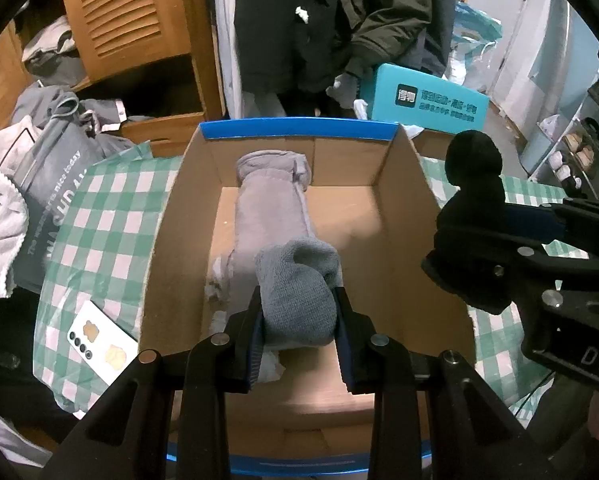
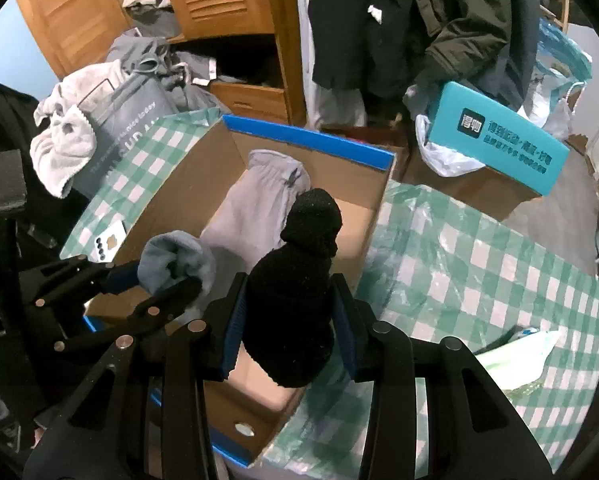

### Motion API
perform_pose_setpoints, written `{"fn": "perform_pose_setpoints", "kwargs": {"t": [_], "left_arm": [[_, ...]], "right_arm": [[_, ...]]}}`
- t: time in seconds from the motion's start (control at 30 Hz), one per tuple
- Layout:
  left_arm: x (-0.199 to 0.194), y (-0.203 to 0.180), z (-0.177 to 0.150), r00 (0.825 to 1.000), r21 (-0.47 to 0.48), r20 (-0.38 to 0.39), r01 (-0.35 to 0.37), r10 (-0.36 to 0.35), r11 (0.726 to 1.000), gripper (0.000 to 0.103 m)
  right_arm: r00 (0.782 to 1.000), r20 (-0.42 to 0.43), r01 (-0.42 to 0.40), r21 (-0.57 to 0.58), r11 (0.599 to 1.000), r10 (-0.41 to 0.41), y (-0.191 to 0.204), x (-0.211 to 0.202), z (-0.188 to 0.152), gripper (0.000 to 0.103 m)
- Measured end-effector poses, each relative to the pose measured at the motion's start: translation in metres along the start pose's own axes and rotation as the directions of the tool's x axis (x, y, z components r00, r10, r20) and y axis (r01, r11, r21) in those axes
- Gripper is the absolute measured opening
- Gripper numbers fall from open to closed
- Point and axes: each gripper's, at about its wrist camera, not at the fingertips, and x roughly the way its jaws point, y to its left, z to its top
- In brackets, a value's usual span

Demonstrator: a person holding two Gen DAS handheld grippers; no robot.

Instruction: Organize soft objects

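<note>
Looking along the left wrist camera, we see our left gripper (image 1: 297,316) clenched on a rolled grey sock (image 1: 299,300), its pads pressing both sides of the bundle. The sock hangs over the open cardboard box (image 1: 403,184), which has a blue-taped rim and sits on a green checked cloth (image 1: 107,216). Inside the box a folded grey garment (image 1: 271,208) lies lengthwise on the floor, its far end against the back wall. At the right of this view our right gripper (image 1: 475,216) carries a rolled black sock (image 1: 473,160) just outside the box's right wall. A white phone (image 1: 101,340) lies on the cloth left of the box.

Turning to the right wrist camera, we see our right gripper (image 2: 289,312) grasping the black sock (image 2: 299,280) between its blue-edged fingers, held above the near right part of the box (image 2: 179,200). To the left, the left gripper (image 2: 167,276) holds the grey sock (image 2: 175,256) over the box. Behind, a teal box (image 2: 499,140) rests on a carton.
</note>
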Motion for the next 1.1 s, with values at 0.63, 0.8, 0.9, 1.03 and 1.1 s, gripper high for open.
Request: {"fn": "perform_pose_setpoints", "kwargs": {"t": [0.63,0.8,0.9,1.03,1.1], "left_arm": [[0.003,0.010,0.000,0.999,-0.020,-0.013,-0.047,0.047,0.999,0.039],[0.001,0.008,0.002,0.999,-0.016,-0.012,-0.053,0.053,0.998,0.045],[-0.002,0.006,0.003,0.998,-0.014,0.000,-0.065,0.065,0.998,0.053],[-0.004,0.000,0.005,0.998,-0.002,0.002,-0.062,0.062,0.998,0.054],[-0.004,-0.003,0.005,0.998,0.004,-0.001,-0.060,0.060,0.998,0.055]], "right_arm": [[1.000,-0.014,0.010,0.060,0.998,-0.009,-0.005,0.011,0.002,0.068],[0.999,-0.004,0.033,0.080,0.996,-0.033,-0.013,0.006,0.002,0.074],[0.999,-0.007,0.055,0.092,0.994,-0.054,-0.017,0.005,0.000,0.074],[0.997,-0.021,0.078,0.103,0.992,-0.077,-0.024,0.003,-0.002,0.075],[0.996,-0.017,0.094,0.106,0.990,-0.093,-0.028,0.001,-0.004,0.075]]}}
